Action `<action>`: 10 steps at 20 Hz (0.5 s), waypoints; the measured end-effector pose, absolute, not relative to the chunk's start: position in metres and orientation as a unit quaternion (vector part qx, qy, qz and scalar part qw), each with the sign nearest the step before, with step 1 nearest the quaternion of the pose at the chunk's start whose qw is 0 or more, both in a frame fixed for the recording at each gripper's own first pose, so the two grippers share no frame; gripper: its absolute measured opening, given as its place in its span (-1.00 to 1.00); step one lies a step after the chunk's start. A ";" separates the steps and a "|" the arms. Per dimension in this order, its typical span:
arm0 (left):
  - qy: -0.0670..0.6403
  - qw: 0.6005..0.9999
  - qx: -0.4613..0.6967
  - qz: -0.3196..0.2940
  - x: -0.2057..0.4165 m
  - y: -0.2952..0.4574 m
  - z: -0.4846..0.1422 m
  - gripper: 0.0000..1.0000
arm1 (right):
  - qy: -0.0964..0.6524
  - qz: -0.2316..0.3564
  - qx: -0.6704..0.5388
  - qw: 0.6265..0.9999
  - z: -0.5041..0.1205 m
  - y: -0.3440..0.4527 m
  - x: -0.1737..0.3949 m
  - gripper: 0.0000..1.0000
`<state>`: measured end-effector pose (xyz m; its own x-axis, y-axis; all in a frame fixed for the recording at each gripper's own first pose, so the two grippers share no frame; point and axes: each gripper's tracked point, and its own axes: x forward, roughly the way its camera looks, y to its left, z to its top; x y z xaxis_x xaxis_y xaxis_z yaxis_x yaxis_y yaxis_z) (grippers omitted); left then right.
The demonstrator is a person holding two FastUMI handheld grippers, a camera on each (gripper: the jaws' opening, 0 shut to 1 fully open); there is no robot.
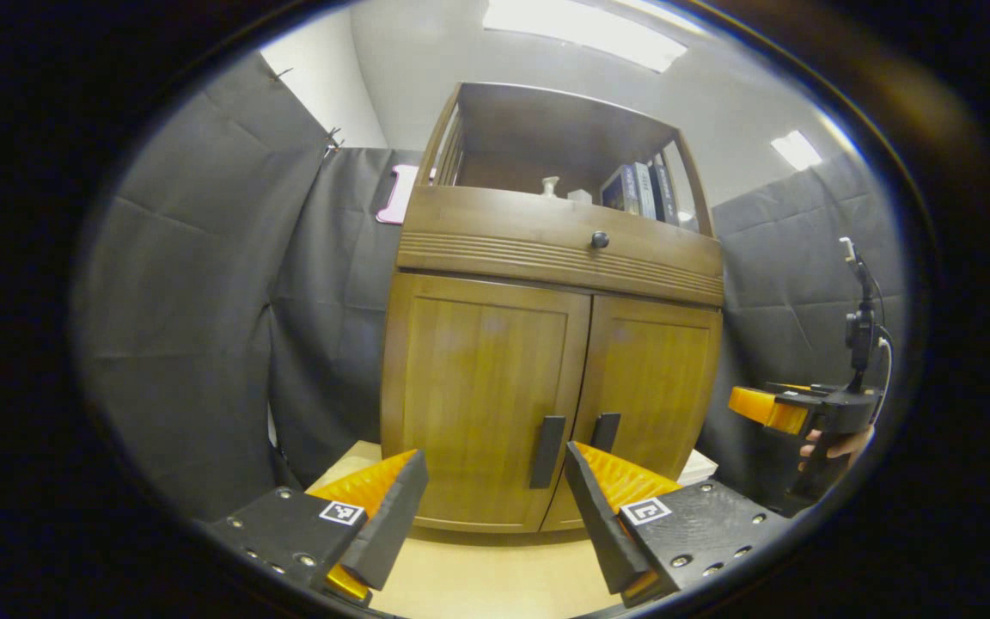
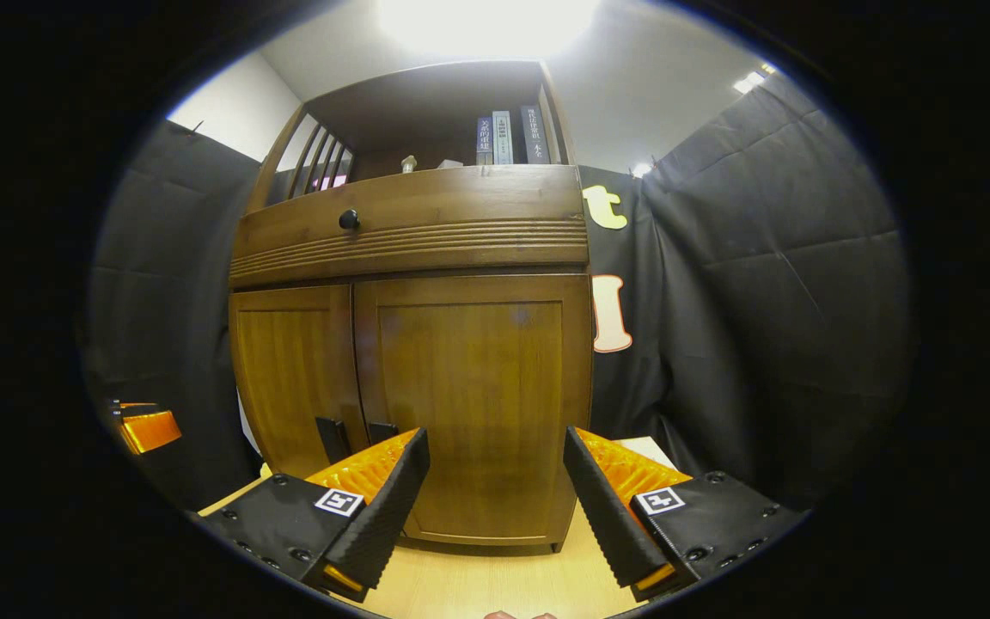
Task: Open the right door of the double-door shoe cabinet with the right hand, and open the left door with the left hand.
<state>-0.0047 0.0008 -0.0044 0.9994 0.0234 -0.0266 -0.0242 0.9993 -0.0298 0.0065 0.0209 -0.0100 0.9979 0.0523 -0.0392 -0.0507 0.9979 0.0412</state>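
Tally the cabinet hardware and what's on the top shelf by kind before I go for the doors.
Doors: 2, left door, right door, both closed
Door handles: 2, left handle, right handle
Drawer knob: 1
Books: 3
Small white bottle: 1
Total: 9

The brown wooden double-door shoe cabinet (image 1: 546,344) stands on a pale wooden floor (image 1: 478,576), draped black cloth behind it. Its two dark bar handles (image 1: 548,451) flank the centre seam — a drawer with a round black knob (image 1: 600,240) above, upright books (image 1: 641,191) on the open shelf at 1 o'clock.
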 end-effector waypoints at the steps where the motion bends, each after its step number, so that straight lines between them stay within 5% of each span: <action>1: 0.013 1.000 -0.017 0.013 -0.005 0.001 -0.004 0.82 | 0.020 0.027 0.019 0.999 -0.009 0.022 0.008 1.00; 10: 0.006 0.999 -0.029 0.036 -0.004 0.005 -0.001 0.82 | 0.024 0.059 0.031 0.997 0.007 0.048 0.027 0.87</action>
